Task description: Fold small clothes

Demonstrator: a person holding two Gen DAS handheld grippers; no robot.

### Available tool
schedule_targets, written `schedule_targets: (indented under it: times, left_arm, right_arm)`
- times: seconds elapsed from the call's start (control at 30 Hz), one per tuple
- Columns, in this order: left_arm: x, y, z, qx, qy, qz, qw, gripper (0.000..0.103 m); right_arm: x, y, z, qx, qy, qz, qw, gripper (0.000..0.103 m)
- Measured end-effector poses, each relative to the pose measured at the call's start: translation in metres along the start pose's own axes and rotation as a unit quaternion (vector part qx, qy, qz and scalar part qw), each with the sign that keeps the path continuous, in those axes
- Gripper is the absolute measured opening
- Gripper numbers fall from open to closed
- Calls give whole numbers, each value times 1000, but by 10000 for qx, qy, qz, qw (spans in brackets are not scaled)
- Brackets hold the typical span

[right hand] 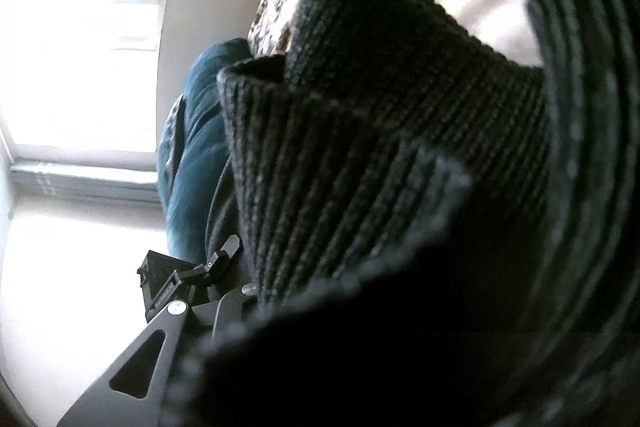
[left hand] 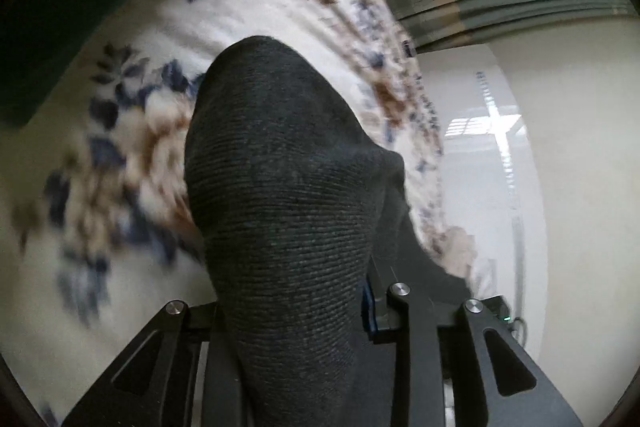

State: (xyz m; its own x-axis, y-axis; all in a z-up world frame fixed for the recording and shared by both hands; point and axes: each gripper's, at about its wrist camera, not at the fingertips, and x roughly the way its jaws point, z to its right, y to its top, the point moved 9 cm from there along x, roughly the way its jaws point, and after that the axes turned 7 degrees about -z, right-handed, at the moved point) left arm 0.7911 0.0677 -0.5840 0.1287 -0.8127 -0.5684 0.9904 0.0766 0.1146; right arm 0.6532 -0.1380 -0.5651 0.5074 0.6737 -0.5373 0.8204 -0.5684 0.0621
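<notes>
Both of my grippers are clamped on the same dark knit sock [left hand: 280, 187], hanging in the air over the floral blanket [left hand: 132, 147]. Left gripper [left hand: 296, 315] has the toe end, right gripper [right hand: 256, 291] the ribbed cuff, so the long axis runs btwn them. No brand or writing readable afaict.

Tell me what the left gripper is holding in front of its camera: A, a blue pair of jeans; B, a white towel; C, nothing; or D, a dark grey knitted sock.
D: a dark grey knitted sock rises from between the left gripper fingers and covers the middle of the view, over the floral cloth behind.
</notes>
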Motion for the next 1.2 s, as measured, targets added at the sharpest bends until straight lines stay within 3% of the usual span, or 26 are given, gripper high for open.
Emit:
schedule_targets:
  times: [0.1,0.2,0.23,0.27,0.3,0.37,0.43,0.47,0.5,0.57,0.6,0.63,0.7,0.73,0.8,0.83,0.87,0.9,0.97,1.03,1.1,1.2]
  left_arm:
    - [27,-2,-30,114,581,-255,9979,32]
    - [27,-9,-37,156,722,-363,9966,42]
    - [25,-13,-36,143,706,-424,9965,43]
    - [22,-17,-35,143,754,-492,9958,44]
    - [20,-18,-35,107,772,-525,9956,44]
    - [14,-23,-35,67,879,-519,9947,46]
    - [5,-27,-33,56,1161,-407,9924,50]
    - [-1,-29,-34,112,1603,-332,9864,57]
    - [-5,-23,-31,229,1945,-220,9804,58]
    - [-23,-33,-12,800,2809,180,9562,58]
    - [-27,-38,-7,918,3010,268,9488,60]
    - [-33,-46,4,1035,3213,392,9405,65]
    - [-45,-63,19,1093,3455,577,9302,97]
    - [-51,-73,28,1087,3543,647,9265,102]
    - [-60,-91,40,1012,3763,709,9182,103]
    - [-67,-103,47,920,3974,728,9101,103]
    - [-72,-108,53,873,4130,724,9037,103]
    - [-74,-112,58,827,4187,727,9014,103]
    - [-84,-124,77,674,4052,742,9087,103]
    - [-101,-137,106,702,4058,830,9075,103]
    - [-115,-145,130,809,4165,959,9004,103]
    - [-145,-164,169,836,4310,1175,8908,103]
  right_arm:
    - [32,10,10,35,-293,-90,9995,24]
    - [40,2,33,243,-589,-333,9974,29]
    - [38,-4,41,312,-769,-422,9957,35]
    - [33,-12,49,292,-994,-496,9934,50]
    - [25,-20,57,214,-1258,-548,9903,59]
    - [9,-35,70,20,-1666,-613,9841,60]
    - [-26,-23,91,-85,-1919,-618,9794,62]
    - [-36,2,101,-109,-2062,-586,9767,65]
    - [-49,1,105,-183,-2317,-563,9710,69]
    - [-72,12,108,-448,-2749,-475,9592,72]
    - [-77,2,113,-629,-3008,-404,9507,73]
    - [-88,0,104,-969,-3445,-281,9334,73]
    - [-100,-7,81,-1462,-4000,-121,9047,76]
    - [-108,-3,70,-1624,-4163,-45,8946,80]
    - [-113,-4,44,-1874,-4393,97,8785,103]
    - [-120,-7,31,-2027,-4516,171,8687,103]
    - [-100,1,10,-2120,-4600,208,8620,103]
    - [-108,-2,-2,-2280,-4735,278,8503,103]
    - [-95,10,-32,-2431,-4874,362,8379,103]
    - [-120,-4,-54,-2561,-4944,418,8296,103]
    - [-139,-15,-78,-2700,-5025,510,8197,103]
    - [-184,-39,-125,-2840,-4972,693,8169,103]
